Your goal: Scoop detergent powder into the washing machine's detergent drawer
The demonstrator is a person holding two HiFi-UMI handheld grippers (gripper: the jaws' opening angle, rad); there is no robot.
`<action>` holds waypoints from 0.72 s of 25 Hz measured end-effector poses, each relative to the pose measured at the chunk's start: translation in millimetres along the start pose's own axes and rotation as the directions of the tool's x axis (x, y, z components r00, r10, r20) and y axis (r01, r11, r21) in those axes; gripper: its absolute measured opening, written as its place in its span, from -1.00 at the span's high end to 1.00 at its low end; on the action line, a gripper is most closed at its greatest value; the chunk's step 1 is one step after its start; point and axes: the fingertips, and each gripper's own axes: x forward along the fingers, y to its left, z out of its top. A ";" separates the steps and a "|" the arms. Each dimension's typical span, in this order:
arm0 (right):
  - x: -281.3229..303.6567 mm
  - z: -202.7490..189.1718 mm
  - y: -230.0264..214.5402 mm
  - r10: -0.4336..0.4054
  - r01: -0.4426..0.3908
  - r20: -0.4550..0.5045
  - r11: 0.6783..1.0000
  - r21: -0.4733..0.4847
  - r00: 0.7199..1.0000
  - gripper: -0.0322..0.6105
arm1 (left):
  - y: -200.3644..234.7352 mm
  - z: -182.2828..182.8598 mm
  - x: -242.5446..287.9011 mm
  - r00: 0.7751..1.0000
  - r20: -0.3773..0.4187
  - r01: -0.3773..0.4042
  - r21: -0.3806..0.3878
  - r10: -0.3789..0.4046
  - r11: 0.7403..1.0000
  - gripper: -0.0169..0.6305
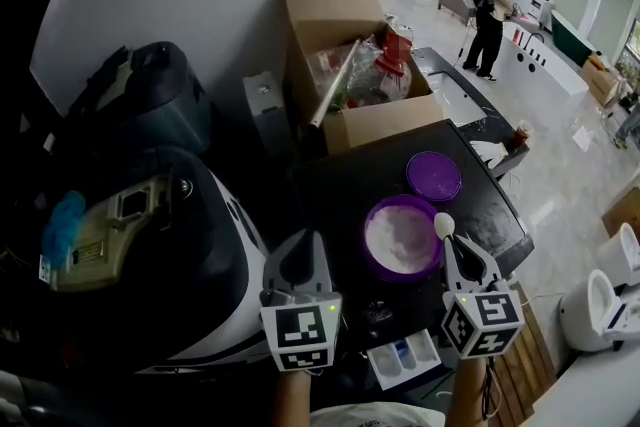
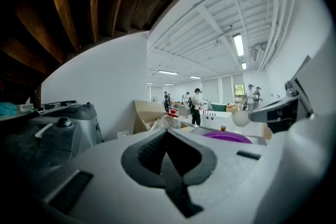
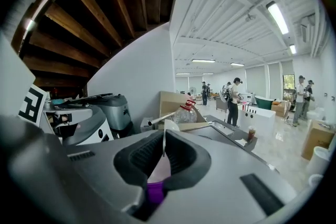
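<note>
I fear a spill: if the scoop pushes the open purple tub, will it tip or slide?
Probably slide: the purple tub looks wide and low on the smooth dark top. Well filled with powder, it seems fairly heavy; a jolt may spill some.

Purple tub (image 1: pixel 369 240) of white powder (image 1: pixel 400 237), purple lid (image 1: pixel 433 175), white scoop (image 1: pixel 444 225) with purple handle, black bench (image 1: pixel 340 195), brown cardboard box (image 1: pixel 320 10), white detergent drawer (image 1: pixel 405 357) with a blue patch, grey left gripper (image 1: pixel 300 250) and right gripper (image 1: pixel 455 250) with black-and-white square markers.
</note>
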 end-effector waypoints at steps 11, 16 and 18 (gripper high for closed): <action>21.4 -10.3 5.7 0.086 -0.086 -0.129 0.996 0.009 0.988 0.83 | 0.8 -15.3 25.1 0.998 -0.041 0.044 -0.012 -0.044 0.999 0.94; 31.2 -18.3 4.8 0.118 -0.128 -0.210 0.991 -0.032 0.971 0.83 | -3.8 -20.8 28.8 0.998 -0.056 0.040 -0.016 -0.041 0.999 0.94; 34.1 -22.5 6.7 0.136 -0.152 -0.244 0.987 -0.051 0.960 0.83 | -6.2 -24.9 29.5 0.997 -0.067 0.039 -0.021 -0.040 0.999 0.94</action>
